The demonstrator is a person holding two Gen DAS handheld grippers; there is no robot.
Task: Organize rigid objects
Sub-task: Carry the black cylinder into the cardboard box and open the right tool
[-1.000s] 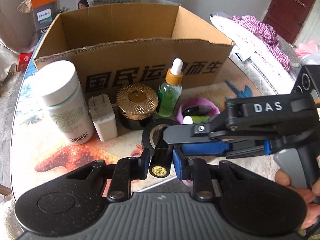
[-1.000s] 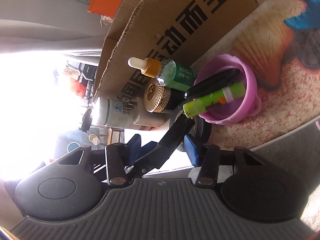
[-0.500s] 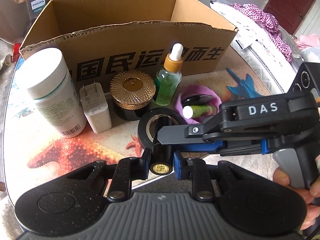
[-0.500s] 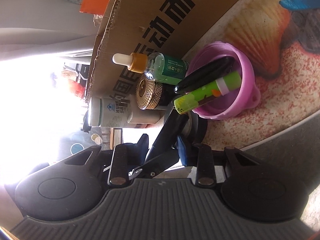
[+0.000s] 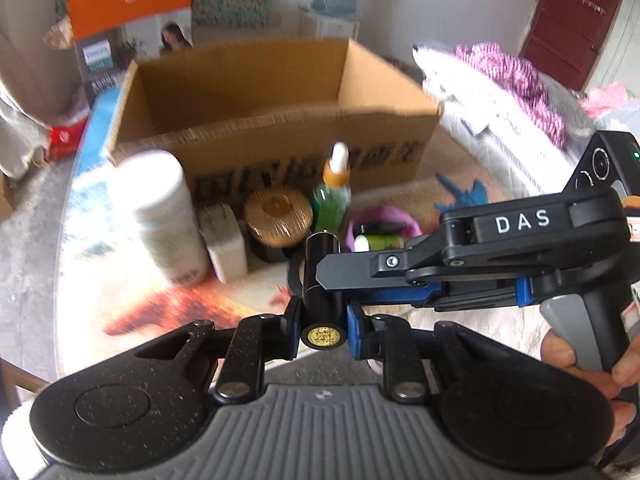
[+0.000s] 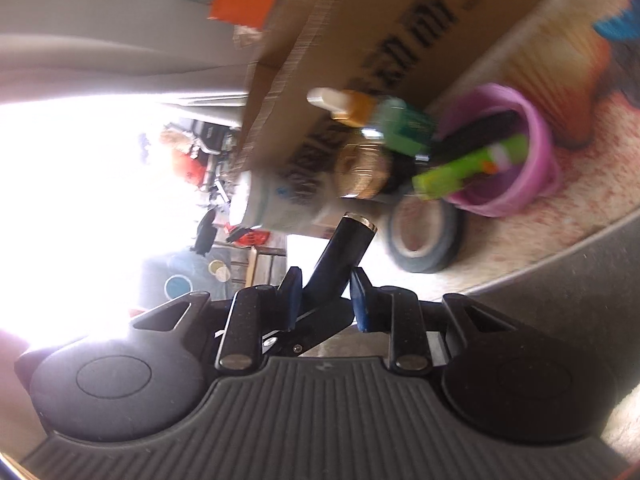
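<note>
The left gripper [image 5: 323, 316] is clamped on a black cylinder with a gold end [image 5: 322, 280], held above the table mat [image 5: 168, 312]; the right gripper [image 6: 326, 294] has just been closing and pinches the same cylinder from the right; the black tape roll [image 6: 426, 238] lies near the purple bowl [image 6: 536, 148], before the cardboard box [image 5: 280, 120].

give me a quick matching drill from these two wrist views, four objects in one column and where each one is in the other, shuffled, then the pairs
Things:
1. black tube
2. green marker
3. dropper bottle
4. tape roll

Places:
A. standing in front of the cardboard box
B. lying flat on the mat, nothing inside it
C. inside the purple bowl
D. clamped in the left gripper

Pairs: 1-D, 2-C, 3-A, 4-B
</note>
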